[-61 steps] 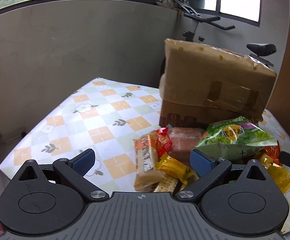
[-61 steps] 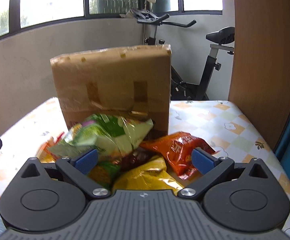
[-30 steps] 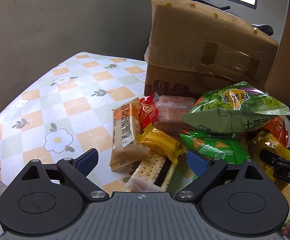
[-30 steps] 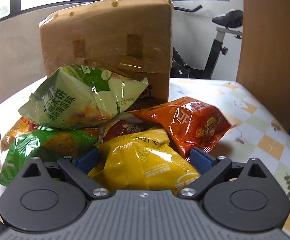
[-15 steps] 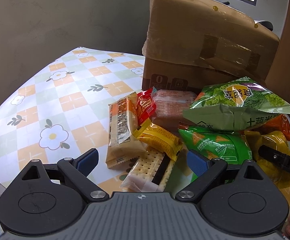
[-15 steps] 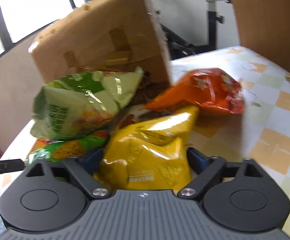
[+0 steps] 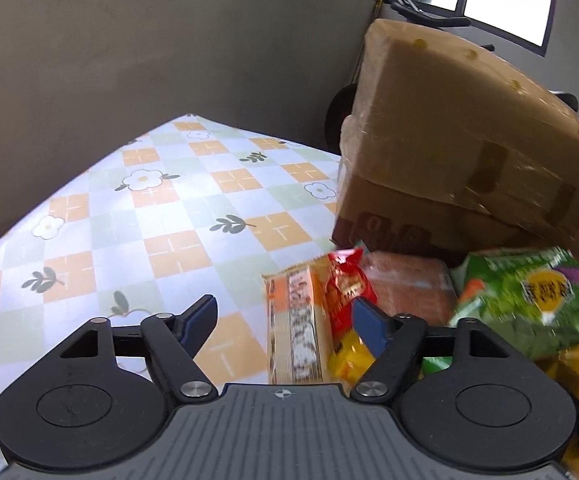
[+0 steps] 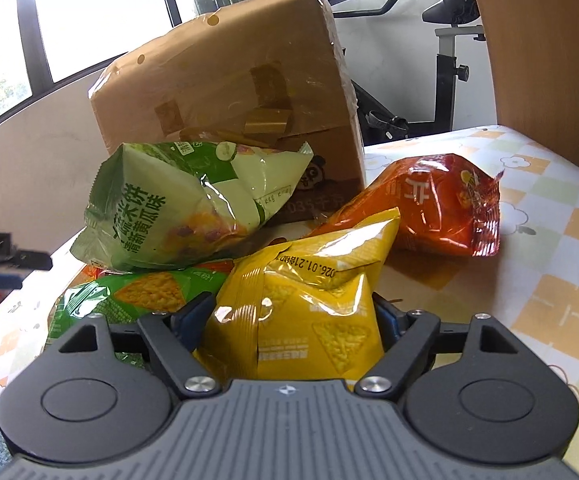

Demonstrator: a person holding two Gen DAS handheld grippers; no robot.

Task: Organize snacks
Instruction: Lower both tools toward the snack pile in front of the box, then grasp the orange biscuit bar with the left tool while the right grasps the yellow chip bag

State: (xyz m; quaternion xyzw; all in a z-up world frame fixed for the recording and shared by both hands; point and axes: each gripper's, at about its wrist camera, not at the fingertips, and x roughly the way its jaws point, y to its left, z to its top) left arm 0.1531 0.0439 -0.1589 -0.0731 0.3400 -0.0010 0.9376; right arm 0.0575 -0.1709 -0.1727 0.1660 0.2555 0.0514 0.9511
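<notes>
yellow crinkled chip bag (image 8: 301, 312), clamped in the right hand-held gripper (image 8: 289, 316).

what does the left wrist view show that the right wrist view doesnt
Only the left wrist view: a tan cracker packet between the left tongs, which have just been closing, and a red sachet. Only the right wrist view: the right tongs around a yellow chip bag, and an orange chip bag. Both: the brown cardboard box and the light green snack bag.
</notes>
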